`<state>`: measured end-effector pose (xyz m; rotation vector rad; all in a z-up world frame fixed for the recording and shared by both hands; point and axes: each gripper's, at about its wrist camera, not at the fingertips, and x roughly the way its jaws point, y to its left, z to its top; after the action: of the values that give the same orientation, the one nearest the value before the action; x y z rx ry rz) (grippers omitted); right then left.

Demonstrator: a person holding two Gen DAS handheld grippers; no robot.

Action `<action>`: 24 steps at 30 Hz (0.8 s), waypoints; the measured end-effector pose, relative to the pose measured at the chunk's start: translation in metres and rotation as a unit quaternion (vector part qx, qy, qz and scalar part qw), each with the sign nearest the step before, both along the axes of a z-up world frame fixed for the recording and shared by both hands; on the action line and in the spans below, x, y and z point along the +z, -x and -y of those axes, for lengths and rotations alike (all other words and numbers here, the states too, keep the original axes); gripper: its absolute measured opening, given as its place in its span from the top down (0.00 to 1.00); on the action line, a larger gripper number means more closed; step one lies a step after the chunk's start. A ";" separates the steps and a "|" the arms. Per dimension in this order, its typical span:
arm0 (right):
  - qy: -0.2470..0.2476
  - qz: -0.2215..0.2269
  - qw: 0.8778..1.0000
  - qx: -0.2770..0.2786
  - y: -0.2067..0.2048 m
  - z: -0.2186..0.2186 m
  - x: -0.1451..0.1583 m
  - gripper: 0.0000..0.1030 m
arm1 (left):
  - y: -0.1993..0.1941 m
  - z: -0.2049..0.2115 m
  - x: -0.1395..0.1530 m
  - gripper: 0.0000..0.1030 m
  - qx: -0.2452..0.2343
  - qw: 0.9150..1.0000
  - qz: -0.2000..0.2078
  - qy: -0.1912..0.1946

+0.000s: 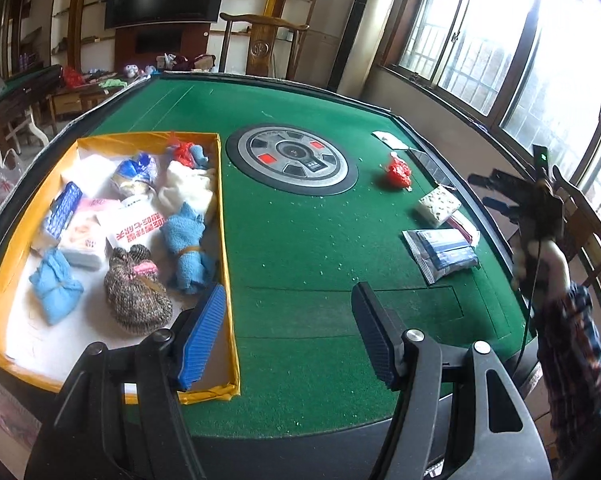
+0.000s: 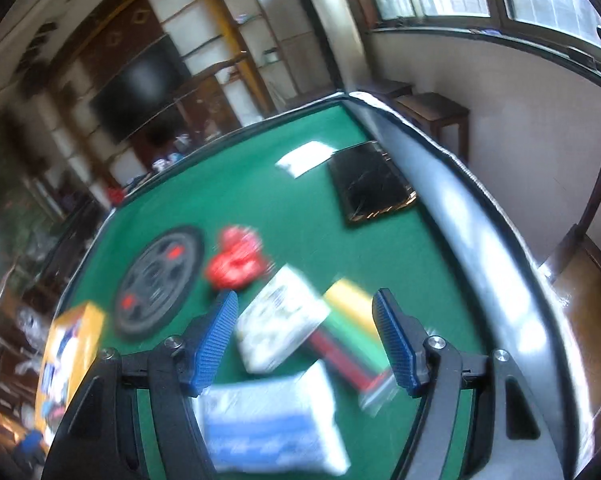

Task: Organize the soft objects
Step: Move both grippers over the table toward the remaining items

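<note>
Left wrist view, angled down across the green table (image 1: 300, 240) from its near edge, yellow-rimmed tray (image 1: 225, 216) at left, right wrist view, tilted and blurred, closer to the table's right rim, 2 views sharing round centre panel (image 1: 291, 159) (image 2: 158, 282), red bag (image 1: 398, 171) (image 2: 236, 260), tissue packs

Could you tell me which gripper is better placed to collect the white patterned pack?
Right. The right gripper hangs open directly over the white patterned pack, while the left gripper sits beside the yellow tray.

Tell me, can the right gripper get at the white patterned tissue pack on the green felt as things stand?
Probably yes. The right gripper is open and empty, pointing down at the white patterned tissue pack, which lies flat on the felt with nothing on top. The red bag sits just beyond, apparently clear of it.
</note>
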<state>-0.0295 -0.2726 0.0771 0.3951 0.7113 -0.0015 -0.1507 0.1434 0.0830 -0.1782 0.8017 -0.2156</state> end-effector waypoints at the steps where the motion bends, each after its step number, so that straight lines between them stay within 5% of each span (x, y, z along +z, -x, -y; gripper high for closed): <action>1: -0.008 -0.006 1.000 0.004 -0.009 0.004 0.000 0.37 | 0.001 -0.001 0.000 0.37 0.001 1.000 -0.001 0.001; 7: -0.065 -0.068 0.994 0.064 -0.056 -0.010 -0.020 0.37 | 0.005 -0.006 0.000 0.38 0.003 1.000 -0.001 0.008; 12: -0.076 -0.067 0.985 0.136 -0.054 -0.051 -0.020 0.37 | 0.002 -0.013 -0.006 0.37 0.004 1.000 -0.009 0.017; 16: -0.073 -0.076 0.973 0.205 -0.043 -0.098 -0.017 0.37 | 0.000 -0.014 -0.010 0.38 0.000 0.999 -0.018 0.028; 19: -0.092 -0.104 0.953 0.270 -0.038 -0.130 -0.022 0.37 | 0.004 -0.014 -0.010 0.38 -0.006 0.999 -0.015 0.029; 22: -0.050 -0.085 0.968 0.231 -0.034 -0.131 -0.011 0.37 | 0.005 -0.019 -0.009 0.37 -0.003 0.999 -0.013 0.033; 24: -0.015 -0.079 0.984 0.156 -0.040 -0.108 -0.007 0.37 | 0.005 -0.023 -0.011 0.37 0.000 0.999 -0.015 0.040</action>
<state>0.0110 -0.1648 0.0698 0.3116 0.9258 0.2766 -0.1562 0.1663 0.0721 -0.2581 0.8232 -0.2451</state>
